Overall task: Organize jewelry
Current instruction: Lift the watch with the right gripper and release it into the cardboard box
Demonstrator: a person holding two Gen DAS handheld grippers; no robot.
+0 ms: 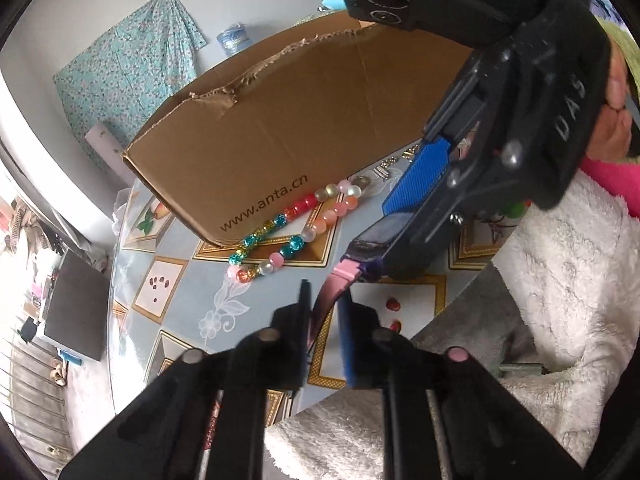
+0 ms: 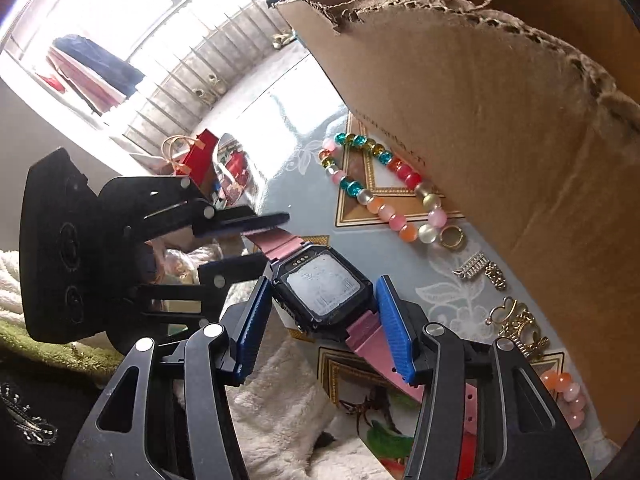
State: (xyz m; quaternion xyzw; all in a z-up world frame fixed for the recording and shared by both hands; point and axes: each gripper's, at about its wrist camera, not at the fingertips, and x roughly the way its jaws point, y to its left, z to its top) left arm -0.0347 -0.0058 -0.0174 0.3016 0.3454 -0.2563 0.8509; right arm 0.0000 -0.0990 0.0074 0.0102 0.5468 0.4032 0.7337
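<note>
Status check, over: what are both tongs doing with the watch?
Left tongs shut on pink strap. Right tongs straddle watch case, grip unclear. Bead bracelet on table beside cardboard box.

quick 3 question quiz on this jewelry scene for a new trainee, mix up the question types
1. True or false: the left gripper is pinching the pink strap of the watch.
2. Multiple choice: the bead bracelet lies A) inside the cardboard box, B) on the table beside the box, C) in the right gripper.
3. Fill the blank: the right gripper's blue pads sit on either side of the watch's ____.

Key
1. True; its pads close on the strap end.
2. B
3. Case (the black body); whether the pads actually touch it is hard to tell.
</note>
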